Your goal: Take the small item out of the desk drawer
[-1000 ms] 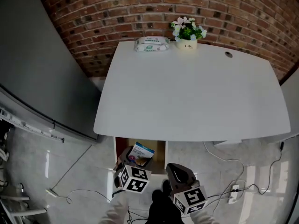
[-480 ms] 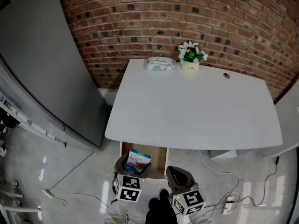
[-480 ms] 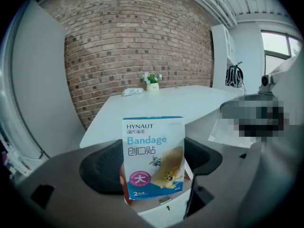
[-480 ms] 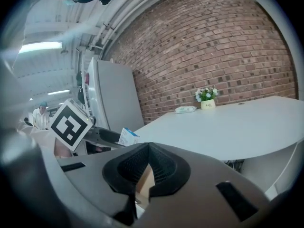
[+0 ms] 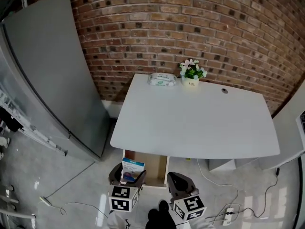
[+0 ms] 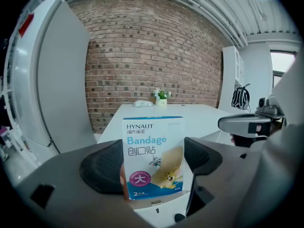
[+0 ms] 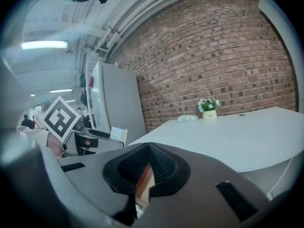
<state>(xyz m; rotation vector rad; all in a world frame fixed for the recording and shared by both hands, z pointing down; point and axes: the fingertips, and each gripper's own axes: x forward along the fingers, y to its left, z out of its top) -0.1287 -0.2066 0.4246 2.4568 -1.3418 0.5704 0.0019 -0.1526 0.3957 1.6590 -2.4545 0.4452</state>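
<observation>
A small blue-and-white bandage box [image 6: 153, 155] stands upright between the pads of my left gripper [image 5: 127, 176], which is shut on it. In the head view the box [image 5: 132, 168] hangs over the front left corner of the open wooden drawer [image 5: 153, 166] under the white desk [image 5: 195, 118]. My right gripper [image 5: 178, 182] is just right of the drawer's front, its pads [image 7: 159, 167] pressed together with nothing between them. The right gripper view also catches the box [image 7: 118, 135] in the left gripper.
A pack of wipes [image 5: 161, 79] and a small flower pot [image 5: 191, 72] sit at the desk's far edge by the brick wall. A tall grey cabinet [image 5: 52, 75] stands left of the desk. Cables and a power strip [image 5: 228, 213] lie on the floor at the right.
The left gripper has drawn the bandage box back and left out of the drawer and turned it upright. The head view has pulled back. The right gripper has stayed shut beside it.
</observation>
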